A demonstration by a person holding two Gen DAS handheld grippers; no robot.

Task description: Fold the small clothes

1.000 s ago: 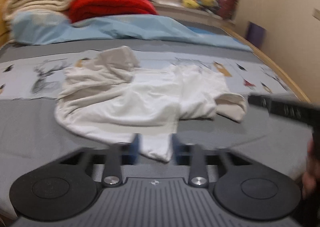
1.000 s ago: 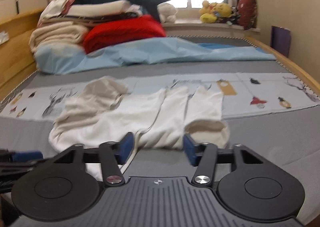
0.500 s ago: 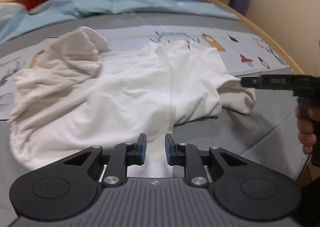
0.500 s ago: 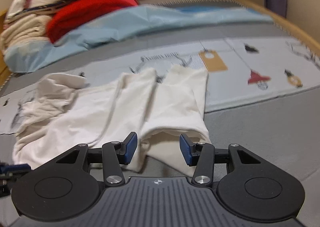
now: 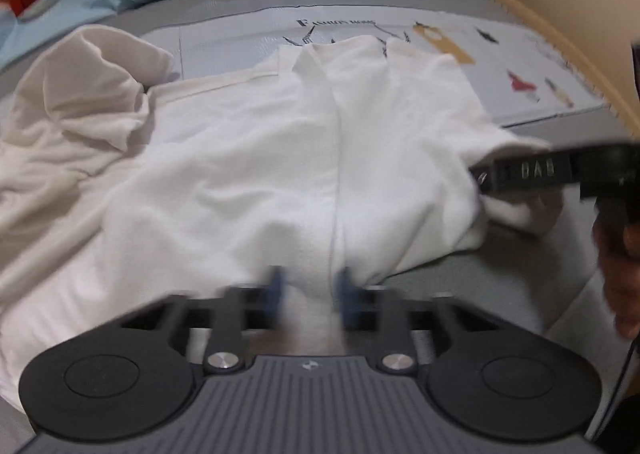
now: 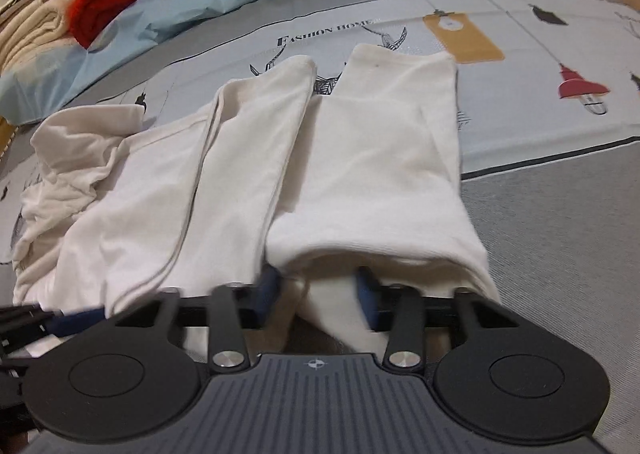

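White garment [image 6: 248,189] lies rumpled across the grey printed bedspread [image 6: 560,213], near edge toward both tools, with folded blankets [image 6: 104,1] piled at the far end of the bed. Left gripper [image 5: 310,296] has just been narrowing, its blurred blue pads either side of a pinch of the cloth's near hem, though the smear hides whether they press it. Right gripper [image 6: 320,294] has just been closing too, on the sleeve end at the garment's right side, with fabric bunched between its blue fingers [image 6: 268,290].
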